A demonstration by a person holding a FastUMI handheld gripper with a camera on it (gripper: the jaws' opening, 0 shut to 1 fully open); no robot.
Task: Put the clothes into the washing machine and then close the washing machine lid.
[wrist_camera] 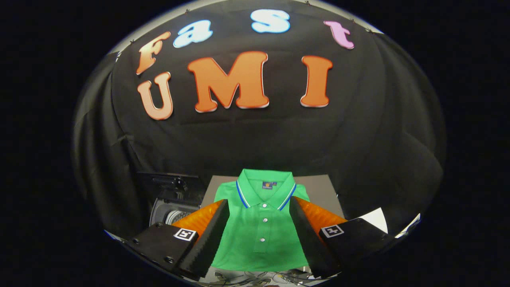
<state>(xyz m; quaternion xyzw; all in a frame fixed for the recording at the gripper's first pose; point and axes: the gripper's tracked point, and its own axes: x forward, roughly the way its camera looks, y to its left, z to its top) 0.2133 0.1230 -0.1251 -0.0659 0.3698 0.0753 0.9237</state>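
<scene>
Claw (259,235) is spread wide, empty, above the folded shirt (259,227) lying flat on the desk (318,191). Washer (171,207) sits left. A shallow pinch could snag 1 layer, unfolding and dropping it.

Green polo shirt (261,235) on grey surface (322,191)

The collar is edged with blue and white stripes; white buttons are seen.

wall: black cloth (255,135), creased | table: grey top (322,191) | light: dim
</scene>
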